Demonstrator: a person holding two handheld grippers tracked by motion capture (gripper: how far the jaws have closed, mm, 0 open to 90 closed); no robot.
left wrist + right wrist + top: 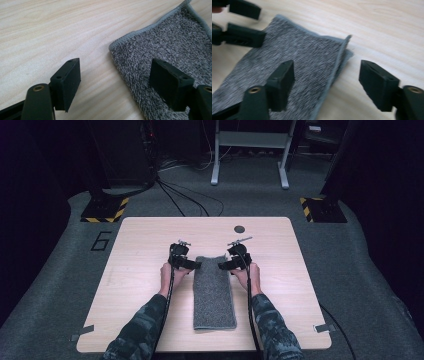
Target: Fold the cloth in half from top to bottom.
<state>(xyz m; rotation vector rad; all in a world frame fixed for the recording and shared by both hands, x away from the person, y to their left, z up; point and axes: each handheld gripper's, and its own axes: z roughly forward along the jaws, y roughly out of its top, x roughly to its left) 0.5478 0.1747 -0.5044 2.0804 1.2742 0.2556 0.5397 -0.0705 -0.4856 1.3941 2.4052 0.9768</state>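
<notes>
A grey folded towel (215, 292) lies lengthwise in the middle of the wooden table (145, 245). My left gripper (197, 265) is at the towel's far left corner and my right gripper (222, 266) is at its far right corner. In the left gripper view the left gripper (115, 82) stands open, one jaw over bare wood and the other over the towel (170, 42), with the hemmed edge between them. In the right gripper view the right gripper (327, 82) is open astride the towel's (307, 55) layered right edge. The left gripper (242, 22) also shows there, at the top left.
A small dark round spot (239, 229) sits near the table's far edge. Tape strips (82, 332) mark the front corners. Beyond the table, cables (185, 197) run across the grey floor, with a metal frame (250, 155) and two yellow-striped bases (105, 210).
</notes>
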